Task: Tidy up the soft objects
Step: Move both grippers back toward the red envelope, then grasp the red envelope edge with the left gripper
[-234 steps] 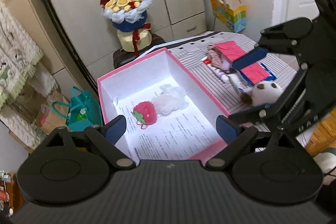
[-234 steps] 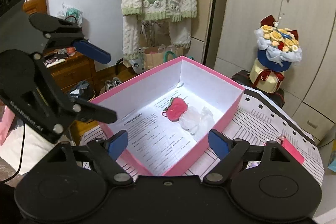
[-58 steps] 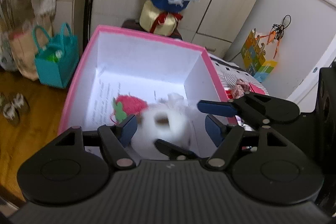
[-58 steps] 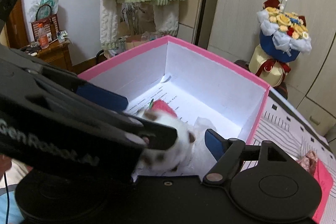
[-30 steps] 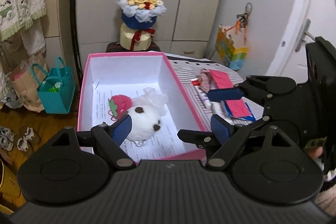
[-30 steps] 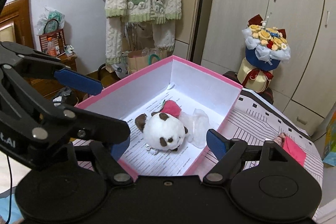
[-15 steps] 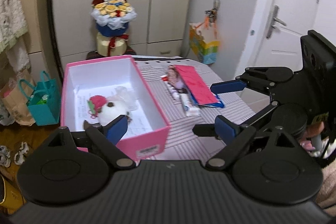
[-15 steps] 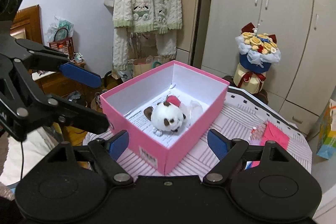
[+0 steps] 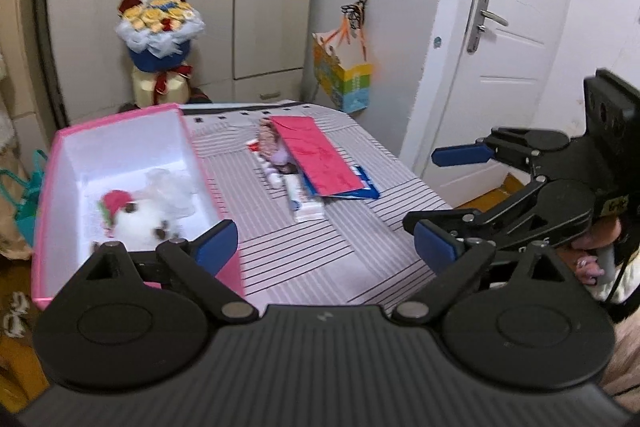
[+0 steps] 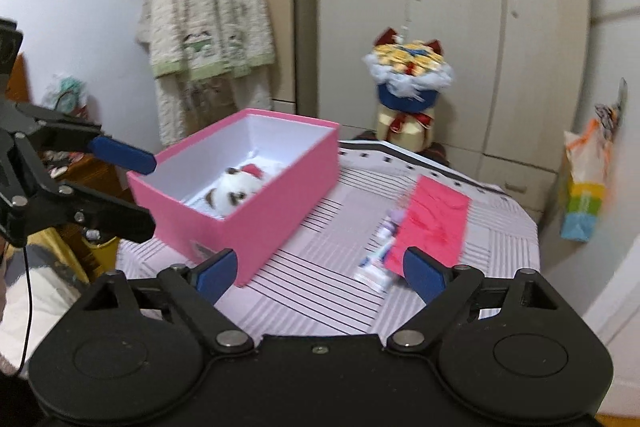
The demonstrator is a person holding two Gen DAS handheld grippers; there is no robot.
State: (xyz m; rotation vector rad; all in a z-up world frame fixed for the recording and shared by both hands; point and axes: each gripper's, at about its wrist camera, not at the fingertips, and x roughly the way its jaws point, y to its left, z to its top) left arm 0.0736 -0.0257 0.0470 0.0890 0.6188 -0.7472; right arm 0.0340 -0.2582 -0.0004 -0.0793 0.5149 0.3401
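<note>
Pink box (image 10: 256,211) on the table (image 9: 340,251) held the plush (image 10: 234,193). It looked light and squashy (we judged the round body the best hold). Left gripper (image 9: 326,245) and right gripper (image 10: 320,269) had just been opening, both spread and empty.

pink box (image 10: 276,187), white-and-brown plush toy (image 10: 234,191), striped tablecloth (image 9: 340,239), red envelope (image 9: 316,155).
</note>
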